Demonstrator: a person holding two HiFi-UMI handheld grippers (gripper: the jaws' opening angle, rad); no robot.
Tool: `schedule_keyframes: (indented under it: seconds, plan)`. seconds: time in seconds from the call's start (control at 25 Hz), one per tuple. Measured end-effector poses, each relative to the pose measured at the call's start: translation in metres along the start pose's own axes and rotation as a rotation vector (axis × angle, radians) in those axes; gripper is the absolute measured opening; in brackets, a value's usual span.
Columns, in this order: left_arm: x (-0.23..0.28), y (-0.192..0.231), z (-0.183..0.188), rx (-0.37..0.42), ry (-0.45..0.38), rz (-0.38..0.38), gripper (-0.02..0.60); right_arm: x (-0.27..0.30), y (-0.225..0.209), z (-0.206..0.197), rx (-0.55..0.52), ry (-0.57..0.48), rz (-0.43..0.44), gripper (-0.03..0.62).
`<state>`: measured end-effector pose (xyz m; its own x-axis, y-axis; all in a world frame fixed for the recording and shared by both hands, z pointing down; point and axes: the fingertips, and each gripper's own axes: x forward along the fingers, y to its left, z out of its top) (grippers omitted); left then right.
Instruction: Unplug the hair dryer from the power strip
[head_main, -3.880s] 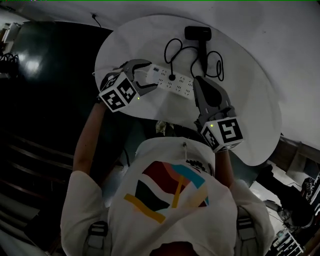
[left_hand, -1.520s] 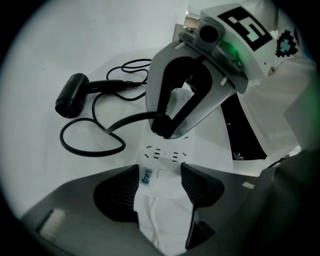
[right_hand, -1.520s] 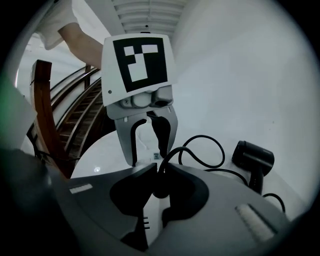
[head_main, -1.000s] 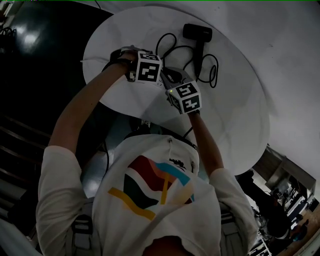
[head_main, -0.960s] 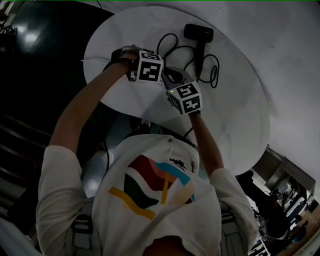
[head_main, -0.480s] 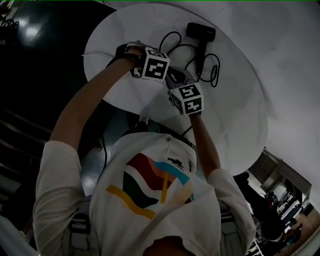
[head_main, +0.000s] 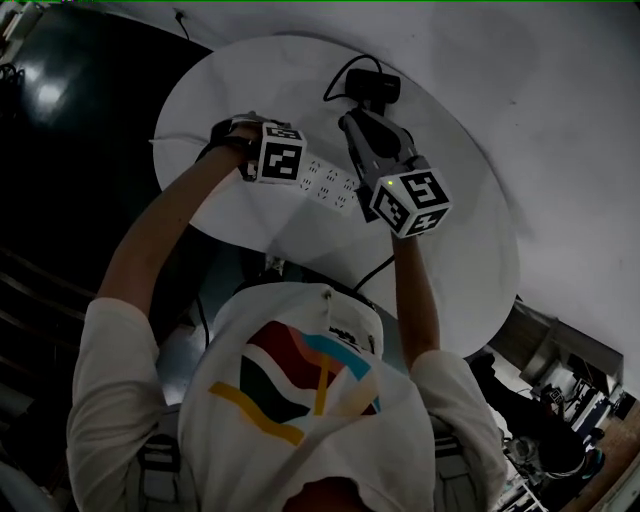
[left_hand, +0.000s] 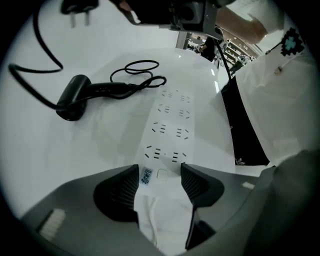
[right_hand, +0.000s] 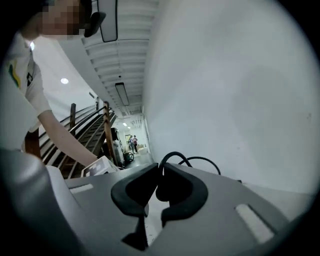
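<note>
Pinning the left end of the white power strip (head_main: 328, 183) to the round white bench (head_main: 460, 230), the left hand-held gripper (left_hand: 160, 172) points straight down. Its jaws are set wide and both pads press against the strip's long sides. The strip runs away from it to the right across the middle of the bench. The right hand-held gripper (right_hand: 159, 170) is lifted above the bench, just right of the left one, and points almost level toward the far side. Its jaws stand nearly together on the black plug (left_hand: 80, 7) and are opening slightly, with the pads on the plug. The plug hangs in the air well above the strip, its two prongs bare and pointing down. The black hair dryer (left_hand: 75, 97) lies on its side on the far part of the bench, apart from the strip. Part of its cord (left_hand: 145, 82) lies coiled beside its handle, and the rest rises to the plug.
</note>
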<state>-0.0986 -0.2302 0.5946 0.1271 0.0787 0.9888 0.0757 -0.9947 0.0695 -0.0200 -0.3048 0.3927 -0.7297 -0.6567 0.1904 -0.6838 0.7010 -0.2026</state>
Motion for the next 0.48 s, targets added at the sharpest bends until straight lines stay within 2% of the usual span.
schedule_keyframes:
  seconds: [0.48]
  plan:
    - [-0.001,0.004,0.0,-0.017,0.032,0.011,0.252,-0.021,0.005,-0.017,0.013,0.073,0.016,0.052]
